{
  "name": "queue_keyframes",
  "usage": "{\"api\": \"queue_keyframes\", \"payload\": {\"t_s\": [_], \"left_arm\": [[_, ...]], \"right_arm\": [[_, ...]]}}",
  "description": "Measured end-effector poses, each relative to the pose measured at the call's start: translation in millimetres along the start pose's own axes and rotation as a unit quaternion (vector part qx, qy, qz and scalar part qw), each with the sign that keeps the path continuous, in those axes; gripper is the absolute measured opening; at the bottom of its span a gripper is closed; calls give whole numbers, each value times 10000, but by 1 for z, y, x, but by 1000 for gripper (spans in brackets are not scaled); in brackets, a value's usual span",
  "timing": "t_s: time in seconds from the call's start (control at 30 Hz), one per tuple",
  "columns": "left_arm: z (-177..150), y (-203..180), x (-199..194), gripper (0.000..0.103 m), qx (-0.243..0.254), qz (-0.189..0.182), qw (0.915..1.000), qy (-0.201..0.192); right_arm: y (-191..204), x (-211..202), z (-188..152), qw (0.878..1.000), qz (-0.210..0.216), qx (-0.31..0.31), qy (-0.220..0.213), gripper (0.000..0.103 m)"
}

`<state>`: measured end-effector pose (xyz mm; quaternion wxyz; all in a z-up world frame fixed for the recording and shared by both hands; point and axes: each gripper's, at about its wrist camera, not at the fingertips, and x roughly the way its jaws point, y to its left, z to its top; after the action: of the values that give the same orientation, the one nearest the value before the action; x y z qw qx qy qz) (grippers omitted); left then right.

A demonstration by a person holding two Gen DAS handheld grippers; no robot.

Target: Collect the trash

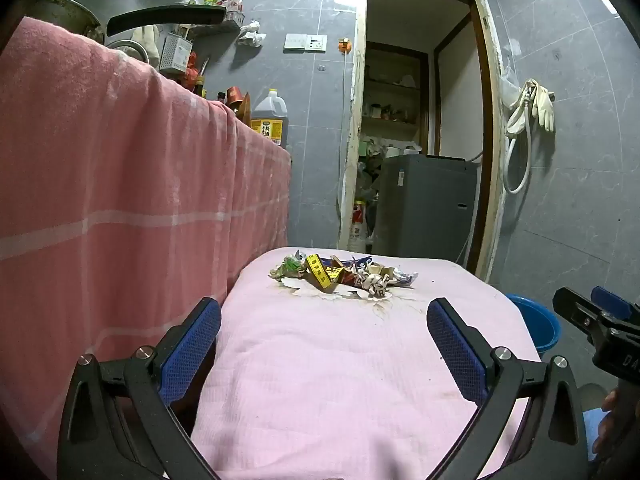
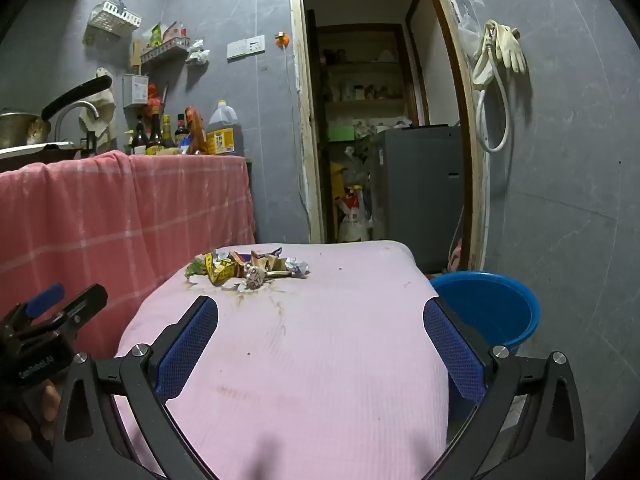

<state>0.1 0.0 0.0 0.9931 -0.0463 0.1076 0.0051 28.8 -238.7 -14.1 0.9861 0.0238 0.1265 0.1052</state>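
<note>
A small heap of crumpled wrappers and paper scraps [image 1: 344,274] [image 2: 248,268] lies near the far edge of a low surface covered in pink cloth [image 1: 340,360] [image 2: 320,360]. A blue basin [image 1: 538,322] [image 2: 490,306] stands on the floor to the right of that surface. My left gripper [image 1: 324,324] hovers open over the near half of the cloth, well short of the heap, nothing between its blue pads. My right gripper [image 2: 320,322] is open too, level with it, its right finger in front of the basin. Each gripper shows at the edge of the other's view.
A counter draped in red-pink checked cloth [image 1: 120,200] [image 2: 140,208] rises on the left, with bottles, an oil jug [image 2: 222,130] and a pan on top. Behind the heap is an open doorway with a grey appliance [image 1: 424,204]. Grey tiled wall with hanging gloves [image 2: 508,50] stands right.
</note>
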Motion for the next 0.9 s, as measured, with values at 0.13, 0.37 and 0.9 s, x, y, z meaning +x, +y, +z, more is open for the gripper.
{"api": "queue_keyframes", "payload": {"t_s": [0.13, 0.37, 0.9], "left_arm": [[0, 0, 0, 101, 0, -22, 10000, -4], [1, 1, 1, 101, 23, -17, 10000, 15], [1, -2, 3, 101, 41, -26, 10000, 19]], "right_arm": [[-1, 1, -1, 10000, 12, 34, -15, 103], [-1, 2, -2, 10000, 26, 53, 4, 103], [-2, 1, -2, 10000, 32, 69, 19, 103]]}}
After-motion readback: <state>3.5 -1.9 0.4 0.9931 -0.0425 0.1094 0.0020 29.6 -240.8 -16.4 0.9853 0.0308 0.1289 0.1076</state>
